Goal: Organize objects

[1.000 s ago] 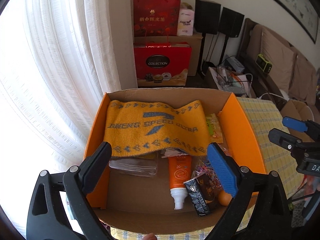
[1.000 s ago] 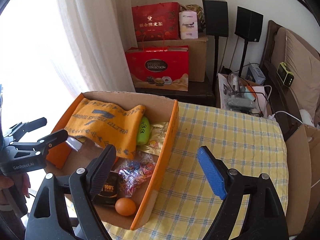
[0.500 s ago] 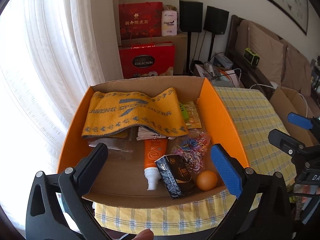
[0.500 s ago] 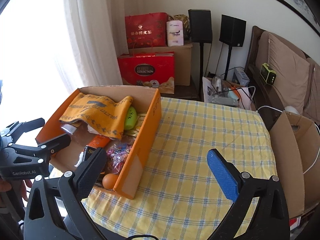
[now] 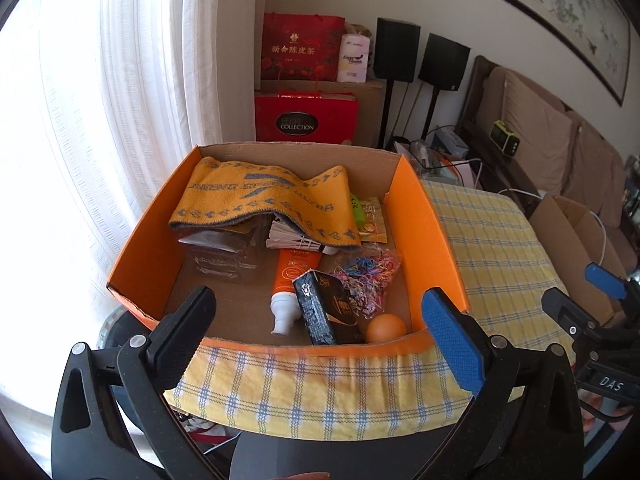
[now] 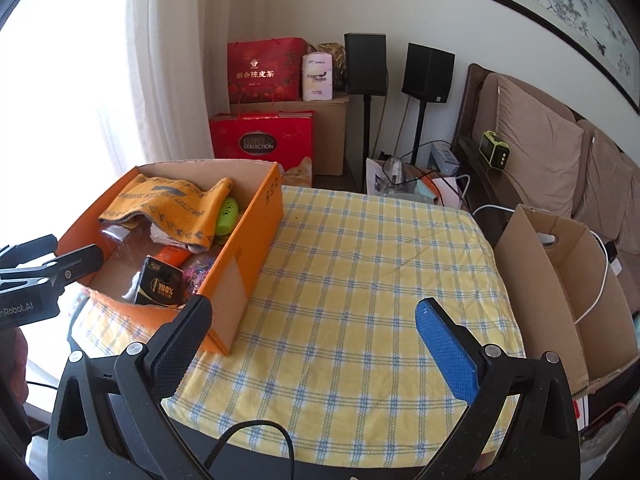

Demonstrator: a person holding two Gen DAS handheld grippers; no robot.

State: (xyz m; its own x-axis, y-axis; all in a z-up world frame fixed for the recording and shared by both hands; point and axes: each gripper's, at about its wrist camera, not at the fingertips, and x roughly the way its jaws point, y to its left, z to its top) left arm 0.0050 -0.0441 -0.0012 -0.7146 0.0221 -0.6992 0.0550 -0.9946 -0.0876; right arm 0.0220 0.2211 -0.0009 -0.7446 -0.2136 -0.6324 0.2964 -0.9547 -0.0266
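A: Sitting on the checked counter [image 6: 360, 280]: orange box [image 5: 420, 232], left side. Towel [image 5: 264, 204] drapes the back.

B: Up front?

A: Sunscreen [image 5: 292, 280], black carton [image 5: 320, 308], bands [image 5: 368, 276], orange ball [image 5: 386, 328]. Left tool [image 5: 320, 320] and right tool [image 6: 312, 328] both spread wide, holding nothing.

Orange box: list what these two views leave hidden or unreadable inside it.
- Under the yellow towel: in both views it covers the back of the orange box; only edges of a clear packet show.
- Green item: mostly behind the towel.
- Orange ball: right wrist view hides it behind the box wall.
- Black carton: small print too tiny to read.
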